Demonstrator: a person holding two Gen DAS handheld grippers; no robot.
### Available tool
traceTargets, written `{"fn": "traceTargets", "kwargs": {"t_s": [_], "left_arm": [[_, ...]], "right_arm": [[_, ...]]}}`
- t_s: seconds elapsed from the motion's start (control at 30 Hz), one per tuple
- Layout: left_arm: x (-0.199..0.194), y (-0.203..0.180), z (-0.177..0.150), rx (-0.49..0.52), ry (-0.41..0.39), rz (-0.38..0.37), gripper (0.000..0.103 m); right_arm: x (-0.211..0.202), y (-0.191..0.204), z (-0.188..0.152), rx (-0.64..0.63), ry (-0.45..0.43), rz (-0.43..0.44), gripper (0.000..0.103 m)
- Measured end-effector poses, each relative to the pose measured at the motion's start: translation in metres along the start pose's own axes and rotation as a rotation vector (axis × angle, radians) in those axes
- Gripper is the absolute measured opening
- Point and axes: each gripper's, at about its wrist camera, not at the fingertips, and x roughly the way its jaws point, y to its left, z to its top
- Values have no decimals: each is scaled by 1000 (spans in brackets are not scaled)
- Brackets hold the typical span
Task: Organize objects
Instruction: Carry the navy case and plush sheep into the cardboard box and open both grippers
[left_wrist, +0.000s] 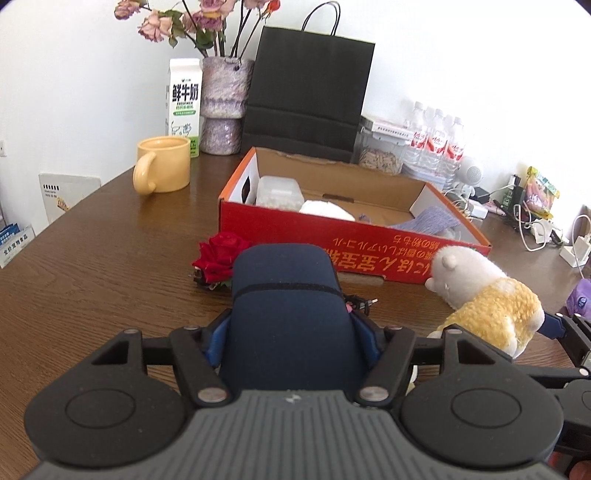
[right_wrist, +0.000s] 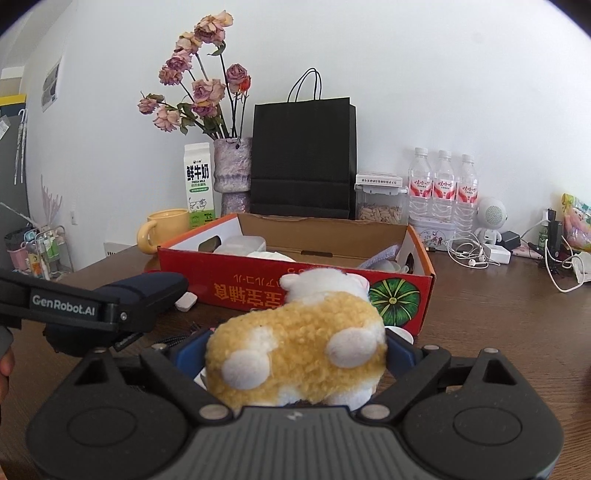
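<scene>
My left gripper (left_wrist: 291, 332) is shut on a dark navy soft case (left_wrist: 284, 314), which stands lifted above the wooden table; the same case (right_wrist: 147, 288) shows at the left of the right wrist view. My right gripper (right_wrist: 295, 350) is shut on a yellow-and-white plush animal (right_wrist: 295, 343), its head towards the box. The plush (left_wrist: 491, 299) hangs to the right of the left gripper. Ahead of both stands an open red cardboard box (left_wrist: 332, 236) (right_wrist: 240, 280) holding a clear plastic tub (left_wrist: 279, 190), white items and a purple cloth. A red artificial rose (left_wrist: 219, 258) lies before the box.
Behind the box stand a yellow mug (left_wrist: 164, 168), a milk carton (left_wrist: 184, 107), a vase of dried flowers (left_wrist: 223, 107), a black paper bag (left_wrist: 306, 96), a seed container (right_wrist: 380, 201) and water bottles (right_wrist: 441, 188). Cables and chargers (right_wrist: 476, 254) clutter the right side.
</scene>
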Motion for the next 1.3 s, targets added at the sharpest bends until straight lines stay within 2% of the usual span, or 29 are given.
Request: {"fn": "traceTargets", "kwargs": {"t_s": [0.27,0.53,0.9,1.3], "left_arm": [[-17,-2,11,33,-59,-20,68],[-13,-5,30,60,-92,-23,68],[16,-14,63,98,-118,-36,68],[70,-29,97,122,-125,-44,67]], "right_arm": [[-12,7,14,-14,-45,-2,94],[-6,10,31,-22,-76,-5,94],[27,5,52,-19,-105,-9,94],[84,-9,80,-54,-109,-21,94]]}}
